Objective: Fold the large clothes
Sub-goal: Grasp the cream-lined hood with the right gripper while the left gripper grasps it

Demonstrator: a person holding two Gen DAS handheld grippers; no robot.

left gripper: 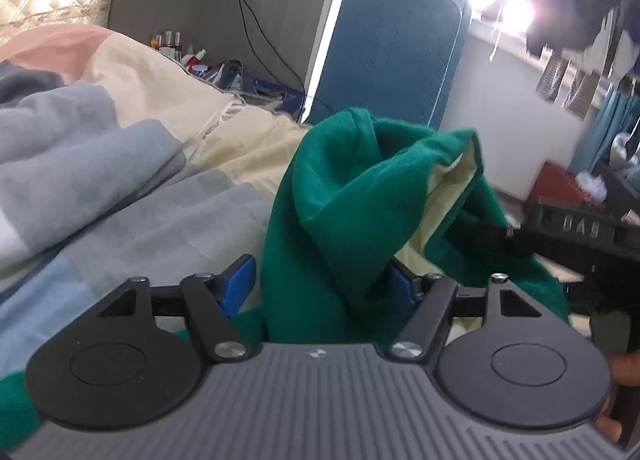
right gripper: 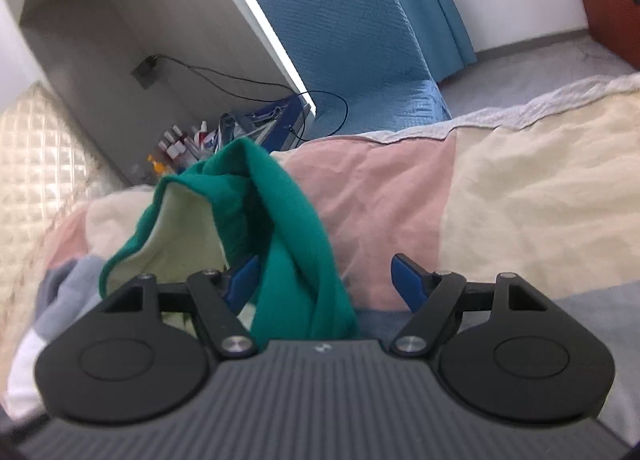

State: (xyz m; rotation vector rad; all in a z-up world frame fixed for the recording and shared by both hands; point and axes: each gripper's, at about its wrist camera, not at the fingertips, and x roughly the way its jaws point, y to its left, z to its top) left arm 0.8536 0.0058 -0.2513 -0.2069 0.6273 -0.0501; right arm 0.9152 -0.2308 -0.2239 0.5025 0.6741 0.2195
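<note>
A green garment [left gripper: 340,200] with a pale yellow lining is bunched up above the bed. In the left wrist view it fills the gap between the blue fingertips [left gripper: 240,280] of my left gripper [left gripper: 320,284], whose jaws stand wide apart. In the right wrist view the same garment [right gripper: 280,220] drapes between the spread blue fingertips [right gripper: 408,280] of my right gripper [right gripper: 324,280], closer to the left one. The right gripper's black body [left gripper: 560,236] shows at the right of the left wrist view, against the cloth.
The bed carries a patchwork quilt [right gripper: 520,188] in pink, cream, grey and blue. A blue upright mattress [left gripper: 392,60] leans on the wall beyond. Bottles and clutter [left gripper: 176,48] sit on the floor by a wall socket and cable. A red box [right gripper: 612,8] stands at right.
</note>
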